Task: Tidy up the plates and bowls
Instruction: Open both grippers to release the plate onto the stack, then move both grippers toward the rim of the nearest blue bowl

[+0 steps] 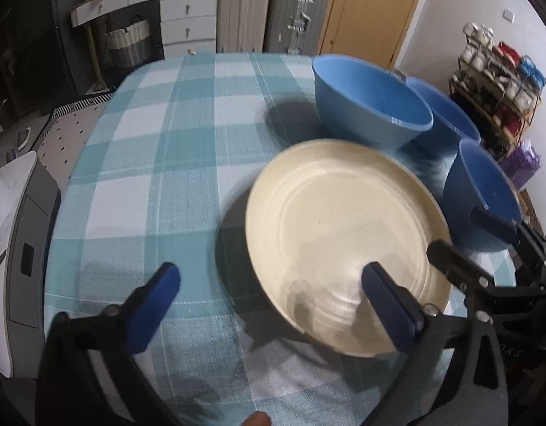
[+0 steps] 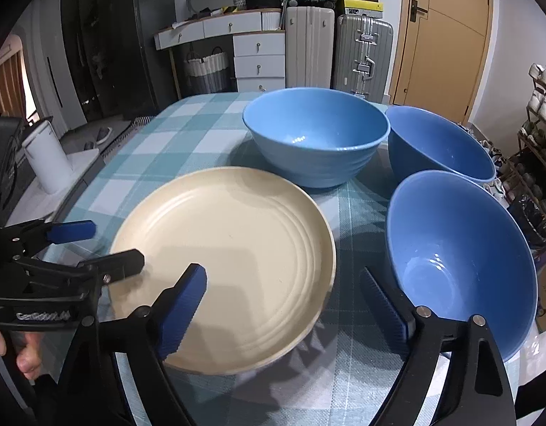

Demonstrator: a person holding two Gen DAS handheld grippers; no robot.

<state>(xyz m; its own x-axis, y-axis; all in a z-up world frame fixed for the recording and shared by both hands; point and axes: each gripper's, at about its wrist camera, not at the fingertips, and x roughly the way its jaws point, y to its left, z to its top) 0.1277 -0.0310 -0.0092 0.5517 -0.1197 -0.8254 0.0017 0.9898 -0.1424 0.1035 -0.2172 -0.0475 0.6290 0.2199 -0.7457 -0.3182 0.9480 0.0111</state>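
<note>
Centrally, round ridged cream plate (image 2: pixel 233 259) on checked cloth (image 1: pixel 148 149), smooth blue bowls (image 2: pixel 315 135) beside, both grippers wide, empty

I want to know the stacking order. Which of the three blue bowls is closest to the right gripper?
The darker blue bowl at the table's near right, just beside the right gripper. The lighter bowl and the other dark bowl stand farther back.

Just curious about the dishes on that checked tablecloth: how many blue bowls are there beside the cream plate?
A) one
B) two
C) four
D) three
D: the right wrist view shows three blue bowls, one at the back, one at the far right and one nearest, beside the cream plate.
</note>
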